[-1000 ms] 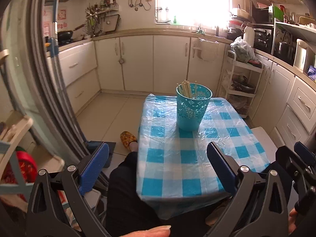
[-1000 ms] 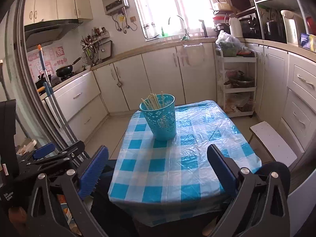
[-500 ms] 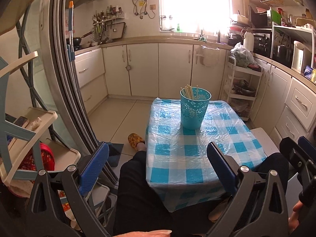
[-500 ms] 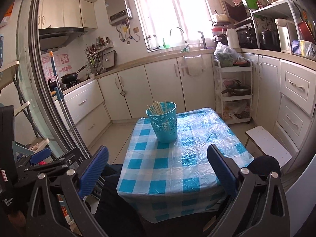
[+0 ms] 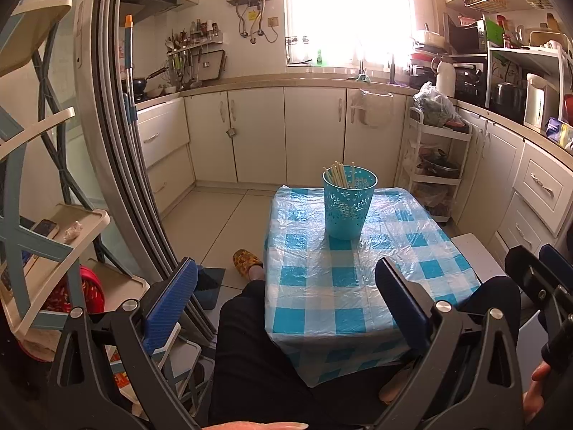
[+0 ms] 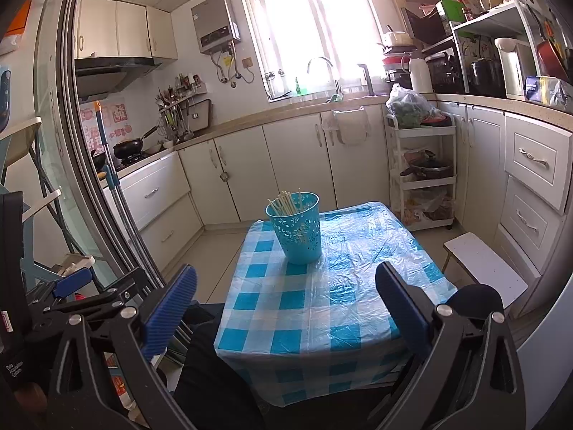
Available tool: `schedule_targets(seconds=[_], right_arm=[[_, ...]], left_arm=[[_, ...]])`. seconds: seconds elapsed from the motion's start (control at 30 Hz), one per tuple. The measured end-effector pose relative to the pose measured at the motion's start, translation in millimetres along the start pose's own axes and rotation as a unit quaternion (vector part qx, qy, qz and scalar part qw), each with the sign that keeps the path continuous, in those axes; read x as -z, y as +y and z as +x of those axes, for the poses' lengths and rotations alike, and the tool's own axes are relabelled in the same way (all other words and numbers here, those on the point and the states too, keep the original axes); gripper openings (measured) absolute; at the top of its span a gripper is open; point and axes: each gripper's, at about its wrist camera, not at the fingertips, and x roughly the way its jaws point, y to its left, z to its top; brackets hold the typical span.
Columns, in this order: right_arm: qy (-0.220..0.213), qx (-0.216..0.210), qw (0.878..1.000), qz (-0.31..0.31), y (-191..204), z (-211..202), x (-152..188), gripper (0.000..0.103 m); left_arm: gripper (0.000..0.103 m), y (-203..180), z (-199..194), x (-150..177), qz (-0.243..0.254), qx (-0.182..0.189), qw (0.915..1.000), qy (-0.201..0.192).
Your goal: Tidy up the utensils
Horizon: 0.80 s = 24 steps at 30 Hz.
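Nearest the cameras, the left gripper (image 5: 286, 301) and the right gripper (image 6: 286, 301) both hang with fingers spread wide and nothing between them, above a seated person's dark-trousered lap at the near edge of the small table (image 5: 343, 308) with its slick blue-checked plastic cover. Further back the turquoise perforated holder (image 5: 346, 207) stands upright, already bristling with pale chopsticks (image 5: 338, 173). The likely trouble: it looks light, so a nudge could skid or tip it, spilling them.
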Motion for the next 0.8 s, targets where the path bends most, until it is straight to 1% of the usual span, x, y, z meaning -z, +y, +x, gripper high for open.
schedule_targets(seconds=[0.23,0.4,0.6,0.8], right_arm=[[-0.003,-0.002,1.0,-0.001,0.8,-3.7,-0.6,0.096],[-0.004,-0.004,1.0,-0.003,2.1,-4.2,-0.4,0.096],[-0.008,-0.005,1.0,-0.004,2.4,-6.8,-0.4,0.096],[-0.008,-0.005,1.0,-0.004,2.1,-7.0,-0.5,0.096]], left_arm=[[0.096,0.5,-3.0,0.4,-0.003,0.0,1.0,-0.003],[0.096,4.7,-10.5,0.5,-0.015,0.006,0.9997,-0.018],[0.095,0.0,-3.9,1.8,-0.004,0.017,0.9998,0.0],[0.095,-1.9,-4.0,2.1,-0.002,0.018,0.9998,0.002]])
